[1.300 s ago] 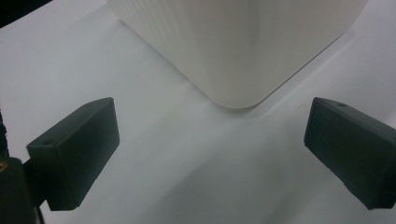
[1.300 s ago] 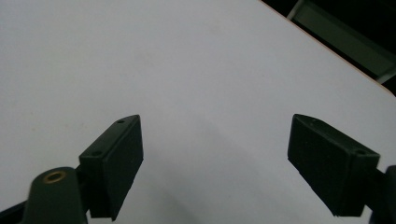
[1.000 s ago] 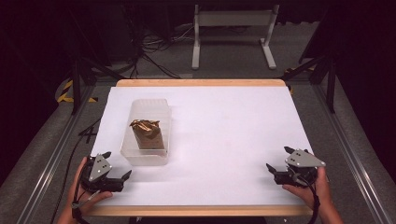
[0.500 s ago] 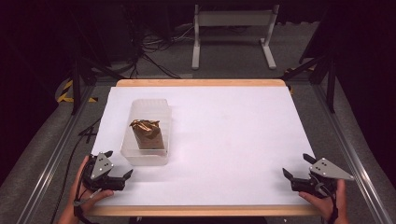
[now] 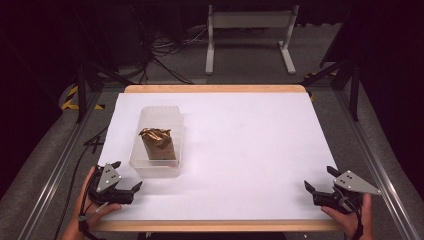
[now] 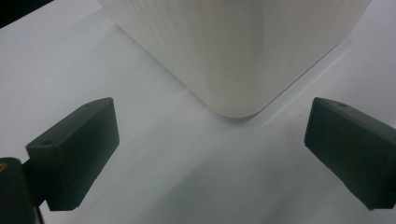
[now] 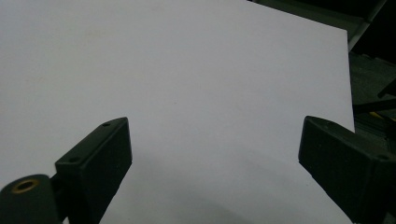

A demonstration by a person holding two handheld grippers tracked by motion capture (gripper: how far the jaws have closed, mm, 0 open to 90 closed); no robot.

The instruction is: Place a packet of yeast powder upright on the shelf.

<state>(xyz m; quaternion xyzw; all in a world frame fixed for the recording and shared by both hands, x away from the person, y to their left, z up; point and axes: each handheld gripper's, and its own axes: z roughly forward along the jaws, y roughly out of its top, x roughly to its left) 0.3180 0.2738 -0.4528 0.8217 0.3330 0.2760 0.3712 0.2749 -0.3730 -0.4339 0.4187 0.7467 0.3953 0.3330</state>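
A clear plastic bin (image 5: pixel 172 120) stands on the left half of the white table, with a brown bag (image 5: pixel 157 144) with a crumpled gold top upright inside it. My left gripper (image 5: pixel 126 175) rests at the table's front left, just in front of the bin's near left corner, open and empty. In the left gripper view the bin's rounded corner (image 6: pixel 233 56) rises right beyond the spread jaws of the left gripper (image 6: pixel 210 149). My right gripper (image 5: pixel 321 179) sits at the front right corner, open and empty. Its jaws frame bare white tabletop (image 7: pixel 187 84) in the right gripper view (image 7: pixel 212 163).
The white table top (image 5: pixel 250 145) has a wooden edge (image 5: pixel 215 88) at the back. Metal rails (image 5: pixel 372 160) run along both sides. Cables and a white stand (image 5: pixel 250 30) lie on the floor beyond the table.
My right gripper has drawn back toward the front right corner of the table and to the right. The left gripper has barely moved. The bin and bag are unchanged.
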